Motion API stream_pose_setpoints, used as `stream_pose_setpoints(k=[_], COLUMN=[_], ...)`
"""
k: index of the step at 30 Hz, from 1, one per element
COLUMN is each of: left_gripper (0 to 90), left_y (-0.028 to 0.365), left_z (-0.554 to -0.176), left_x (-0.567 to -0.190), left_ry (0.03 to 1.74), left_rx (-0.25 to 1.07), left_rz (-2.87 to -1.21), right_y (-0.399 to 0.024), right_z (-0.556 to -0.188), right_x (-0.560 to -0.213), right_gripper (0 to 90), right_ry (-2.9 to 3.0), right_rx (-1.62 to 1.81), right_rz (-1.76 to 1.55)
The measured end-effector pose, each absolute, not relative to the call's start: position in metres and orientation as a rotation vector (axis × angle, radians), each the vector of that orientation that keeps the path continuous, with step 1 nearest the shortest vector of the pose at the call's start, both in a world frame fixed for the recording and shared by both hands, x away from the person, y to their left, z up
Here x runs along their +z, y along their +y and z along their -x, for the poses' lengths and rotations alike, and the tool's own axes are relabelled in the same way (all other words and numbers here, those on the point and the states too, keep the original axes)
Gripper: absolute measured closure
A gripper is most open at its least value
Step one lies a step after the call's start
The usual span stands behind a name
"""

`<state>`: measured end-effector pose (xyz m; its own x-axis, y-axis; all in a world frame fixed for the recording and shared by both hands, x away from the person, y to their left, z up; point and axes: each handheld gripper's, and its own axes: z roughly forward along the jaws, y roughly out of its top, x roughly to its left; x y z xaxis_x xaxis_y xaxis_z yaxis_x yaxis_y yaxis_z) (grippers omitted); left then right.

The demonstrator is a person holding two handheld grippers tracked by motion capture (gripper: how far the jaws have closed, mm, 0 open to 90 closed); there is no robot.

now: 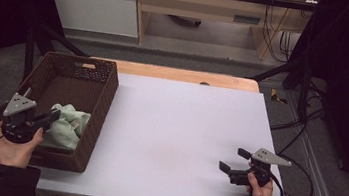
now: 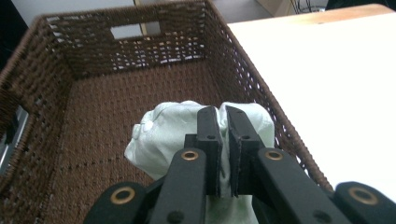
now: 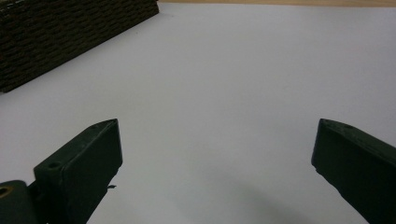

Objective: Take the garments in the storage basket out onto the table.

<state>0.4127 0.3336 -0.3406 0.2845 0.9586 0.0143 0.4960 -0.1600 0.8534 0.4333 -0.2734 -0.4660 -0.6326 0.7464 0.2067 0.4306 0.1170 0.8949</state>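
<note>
Down at the lower left of the high view, the left gripper [image 1: 53, 116] pinches a crumpled pale green cloth [image 1: 71, 125] inside the dark brown woven basket [image 1: 105, 94]. Its own view shows both jaws nearly together with a fold of the cloth [image 2: 163, 130] clamped between them. At lower right, the right gripper [image 1: 233, 159] rests on the white tabletop [image 1: 179, 124], jaws wide apart and holding nothing.
</note>
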Motion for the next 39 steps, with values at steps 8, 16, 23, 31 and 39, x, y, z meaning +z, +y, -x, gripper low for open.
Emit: stream_pose_setpoints(k=[8, 16, 23, 31, 39], left_gripper=[84.4, 84.4, 84.4, 84.4, 84.4], left_y=[0.335, 0.337, 0.34, 0.341, 0.343], left_z=[-0.413, -0.412, -0.409, -0.406, -0.406], left_x=[-0.334, -0.328, -0.32, -0.311, -0.304], left_ry=[1.31, 1.305, 1.295, 1.278, 1.266], left_rx=[0.763, 0.764, 0.77, 0.776, 0.762], left_rz=[-1.764, -1.748, -1.726, -1.711, -1.687], right_y=[-0.273, -0.273, -0.273, -0.274, -0.274], right_z=[-0.433, -0.433, -0.434, -0.433, -0.433], right_x=[-0.466, -0.466, -0.466, -0.466, -0.466], right_gripper=[2.4, 2.4, 2.4, 2.4, 2.4], right_ry=[2.105, 2.104, 2.106, 2.104, 2.102], right_rx=[1.52, 1.523, 1.518, 1.518, 1.52], right_rz=[-1.155, -1.159, -1.155, -1.158, -1.161])
